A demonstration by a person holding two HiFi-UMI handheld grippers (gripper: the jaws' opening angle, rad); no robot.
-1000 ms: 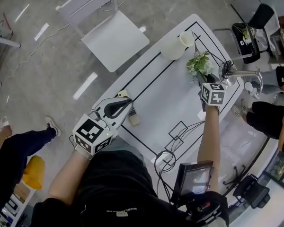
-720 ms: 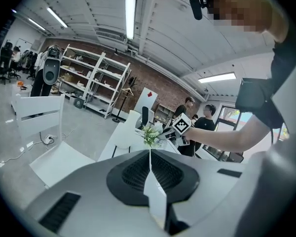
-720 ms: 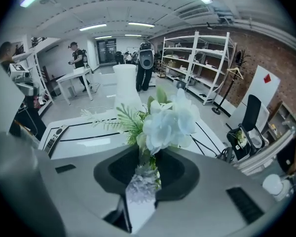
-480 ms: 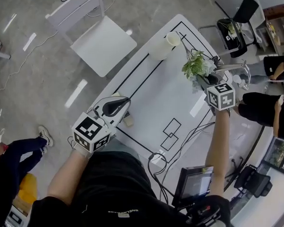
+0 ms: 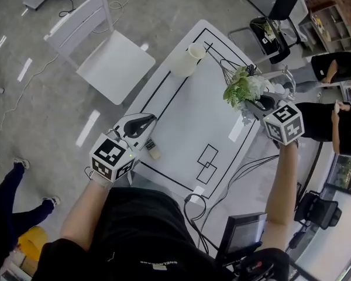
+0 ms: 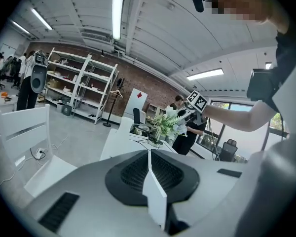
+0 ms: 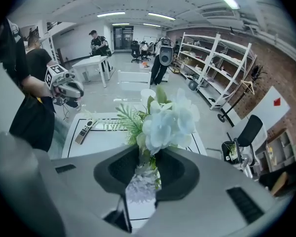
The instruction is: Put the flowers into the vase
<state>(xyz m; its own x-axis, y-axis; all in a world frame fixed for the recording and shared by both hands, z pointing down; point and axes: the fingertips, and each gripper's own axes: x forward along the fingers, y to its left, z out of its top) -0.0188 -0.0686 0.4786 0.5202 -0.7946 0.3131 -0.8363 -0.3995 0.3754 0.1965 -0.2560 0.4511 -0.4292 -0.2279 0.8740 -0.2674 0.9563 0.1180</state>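
In the head view my right gripper [image 5: 256, 102] is shut on the stems of a bunch of pale blue-white flowers with green fern leaves [image 5: 241, 89], held over the right edge of the white table [image 5: 193, 122]. In the right gripper view the flowers [image 7: 166, 118] stand up out of the jaws of my right gripper [image 7: 142, 164]. A white vase [image 5: 186, 60] stands at the table's far left corner, well apart from the bunch. My left gripper [image 5: 145, 122] is shut and empty over the near left edge. The left gripper view shows its pads [image 6: 150, 179] pressed together.
A grey remote control [image 5: 153, 151] lies by the near left edge, just under the left gripper. Black cables [image 5: 221, 69] run over the far corner. A white chair [image 5: 102, 57] stands left of the table, a black office chair [image 5: 274, 23] and seated people to the right.
My right gripper has risen off the table with the flowers and drifted toward the right edge. The left gripper has shifted only slightly.
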